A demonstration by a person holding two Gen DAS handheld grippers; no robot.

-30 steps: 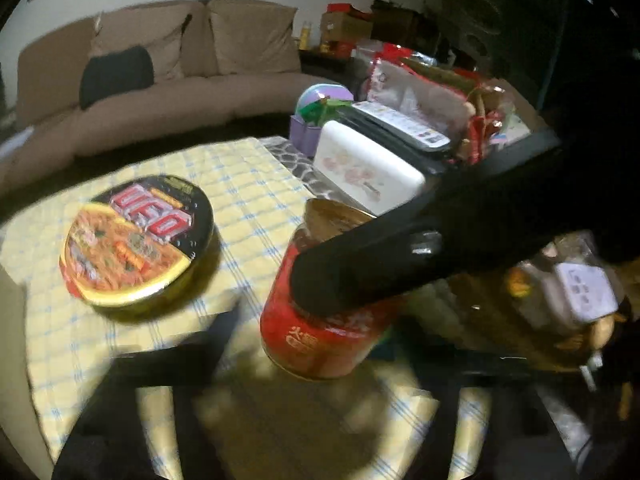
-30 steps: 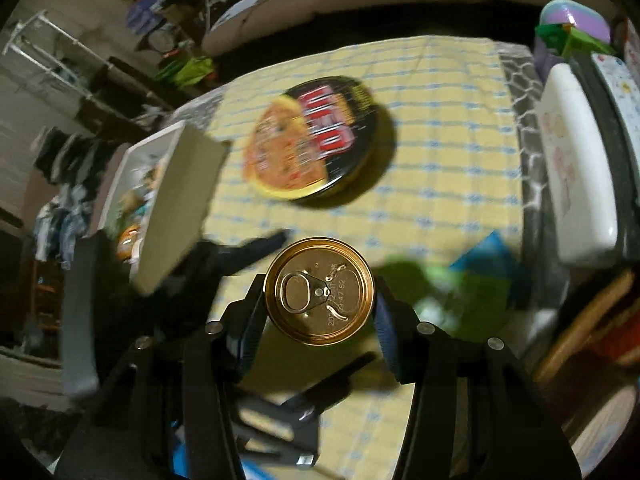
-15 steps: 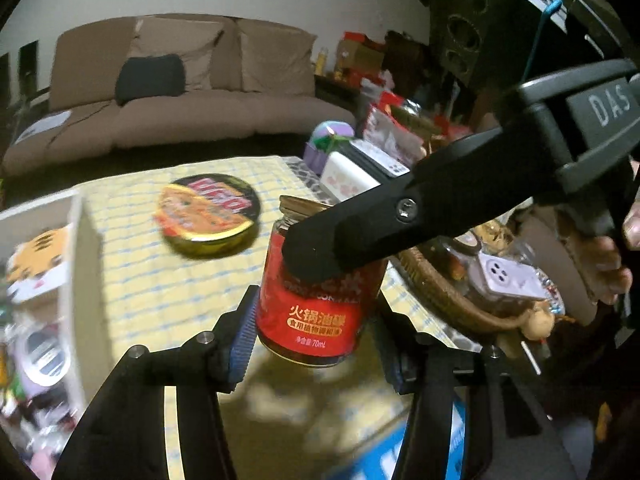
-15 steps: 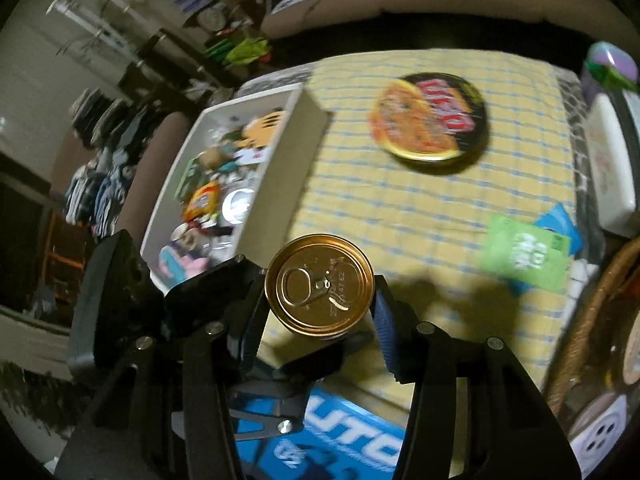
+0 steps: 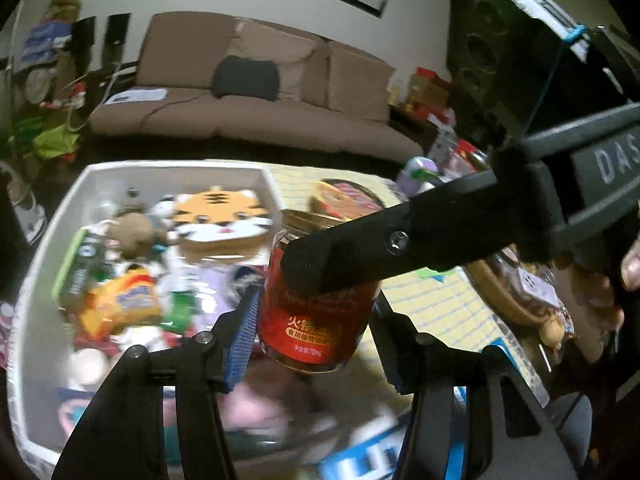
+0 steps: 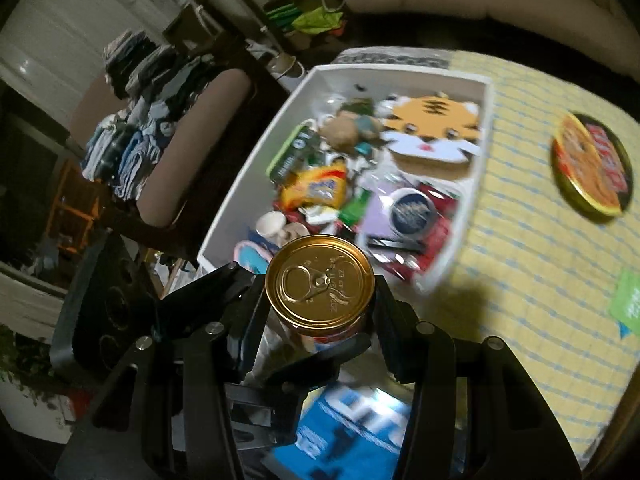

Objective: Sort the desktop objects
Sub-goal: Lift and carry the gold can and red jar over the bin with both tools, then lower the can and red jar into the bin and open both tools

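A small red can [image 5: 316,320] with a gold pull-tab lid [image 6: 320,286] is held in the air near the white bin's corner. My right gripper [image 6: 320,312] is shut on it from above; one right finger [image 5: 360,256] crosses the left wrist view. My left gripper [image 5: 314,340] stands around the can's lower body, its jaws beside the can with small gaps, so it looks open. The white bin [image 6: 478,184] holds several items, among them a tiger-face toy [image 6: 434,128] and a yellow snack bag [image 6: 316,190].
A round instant-noodle bowl [image 6: 592,170] lies on the yellow checked tablecloth [image 6: 520,248]. A green packet [image 6: 626,302] lies at the right. A blue box [image 6: 360,420] is below the grippers. A wicker basket [image 5: 516,300] stands to the right, a sofa [image 5: 256,120] beyond.
Both grippers have moved left with the can, from over the tablecloth towards the white bin. The right gripper keeps its hold; the noodle bowl has slid to the right of view.
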